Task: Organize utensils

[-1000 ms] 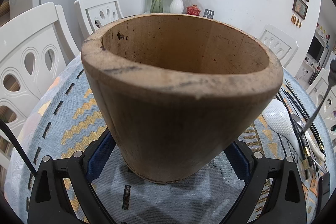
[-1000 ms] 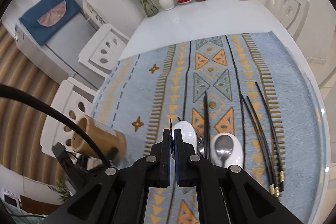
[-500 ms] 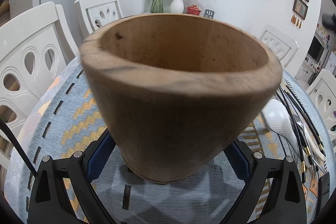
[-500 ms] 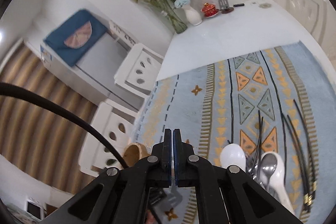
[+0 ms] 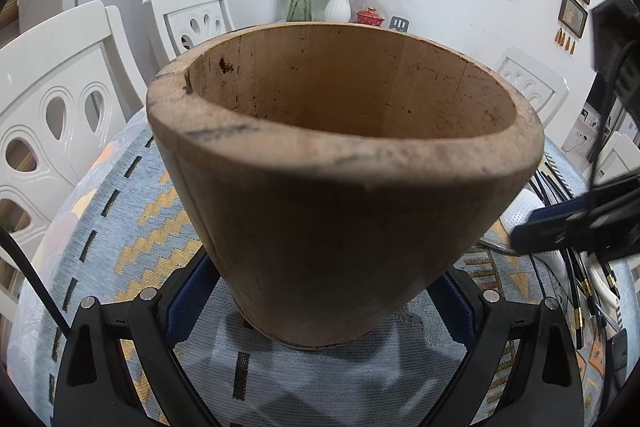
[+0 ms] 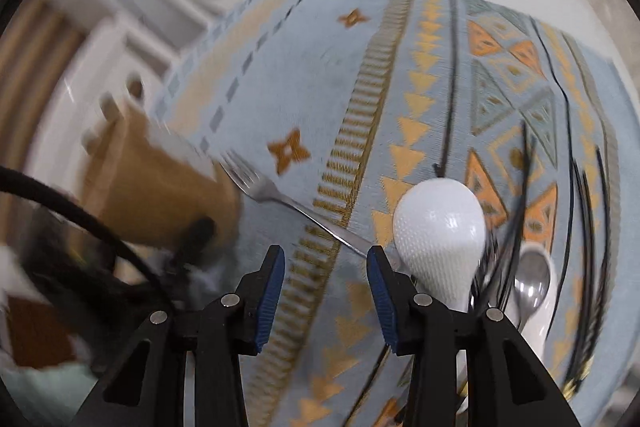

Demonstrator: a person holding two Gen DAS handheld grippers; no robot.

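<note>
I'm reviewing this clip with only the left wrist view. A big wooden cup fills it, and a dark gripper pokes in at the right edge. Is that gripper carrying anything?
Observer: No. The right gripper has just been opening, and nothing is between its pads.
Operator: What lies nearest it?
Observer: A silver metal fork flat on the patterned cloth, tines pointing toward the round wooden cup.
Operator: Any spoons still out?
Observer: A metal spoon rests in a white ceramic spoon, next to a white dimpled rice paddle.
</note>
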